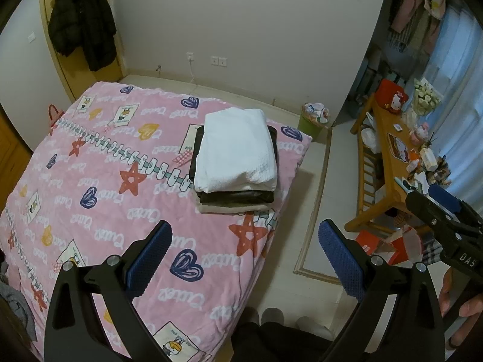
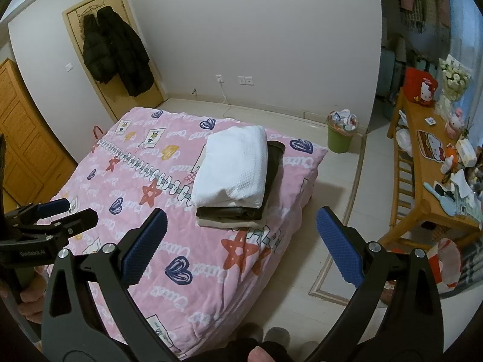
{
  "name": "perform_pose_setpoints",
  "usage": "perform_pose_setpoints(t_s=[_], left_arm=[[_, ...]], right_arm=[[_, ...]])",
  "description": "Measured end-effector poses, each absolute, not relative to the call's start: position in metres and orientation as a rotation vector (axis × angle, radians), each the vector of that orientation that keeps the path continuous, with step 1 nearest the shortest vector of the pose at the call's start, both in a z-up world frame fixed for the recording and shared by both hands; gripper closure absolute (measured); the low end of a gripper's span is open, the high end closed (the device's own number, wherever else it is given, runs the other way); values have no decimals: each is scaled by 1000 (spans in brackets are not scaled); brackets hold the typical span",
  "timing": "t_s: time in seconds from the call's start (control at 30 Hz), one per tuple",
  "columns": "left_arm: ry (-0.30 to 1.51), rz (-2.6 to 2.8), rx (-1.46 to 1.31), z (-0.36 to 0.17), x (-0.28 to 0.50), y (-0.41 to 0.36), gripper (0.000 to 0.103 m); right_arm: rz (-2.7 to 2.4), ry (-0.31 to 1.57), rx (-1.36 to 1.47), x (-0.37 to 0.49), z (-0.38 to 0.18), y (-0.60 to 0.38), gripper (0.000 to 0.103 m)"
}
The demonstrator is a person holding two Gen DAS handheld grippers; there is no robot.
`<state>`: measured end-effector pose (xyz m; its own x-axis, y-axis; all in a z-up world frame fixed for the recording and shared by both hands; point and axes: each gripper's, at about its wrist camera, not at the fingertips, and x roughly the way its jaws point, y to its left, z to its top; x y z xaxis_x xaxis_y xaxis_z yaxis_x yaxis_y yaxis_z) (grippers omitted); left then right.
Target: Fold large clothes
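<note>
A stack of folded clothes lies on the pink patterned blanket [image 1: 99, 163] near the bed's far right corner. A white waffle-knit garment [image 1: 238, 147] is on top, a dark brown one [image 1: 235, 196] lies under it, and a beige one [image 1: 220, 208] is at the bottom. The right wrist view shows the same white garment [image 2: 232, 169], dark layer [image 2: 273, 172] and beige layer [image 2: 223, 223]. My left gripper [image 1: 246, 256] hovers open and empty over the bed's near edge, short of the stack. My right gripper [image 2: 241, 247] is also open and empty, beside the left gripper [image 2: 81, 209].
A green waste bin [image 1: 311, 125] stands past the bed's far corner. A cluttered wooden table [image 1: 386, 138] fills the right side. Black coats [image 1: 81, 21] hang on the door at the back left. Grey cloth [image 1: 15, 301] lies at the left edge. Slippered feet [image 1: 271, 316] stand by the bed.
</note>
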<state>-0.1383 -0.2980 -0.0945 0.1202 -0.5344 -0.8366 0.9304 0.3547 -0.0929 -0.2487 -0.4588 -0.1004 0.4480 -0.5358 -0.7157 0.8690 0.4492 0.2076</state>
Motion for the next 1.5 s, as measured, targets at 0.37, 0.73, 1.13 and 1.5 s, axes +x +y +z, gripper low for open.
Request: perform_pose_setpoints(t_s=[0.37,0.73,1.13,1.5], left_arm=[[930,-1145,525,-95,-139,-298,8],[894,-1135,535,-91,-140,-298,8],[924,-1113,553,-94,-137,-306,8],[953,-1118,546,-101,-137,-303,8]], right_arm=[[-942,621,620,-251,-101,-457,6],[-944,620,619,-251,-100,-459,6],[-952,629,635,-262,-104,-457,6],[-946,640,639,-262,-108,-455,6]])
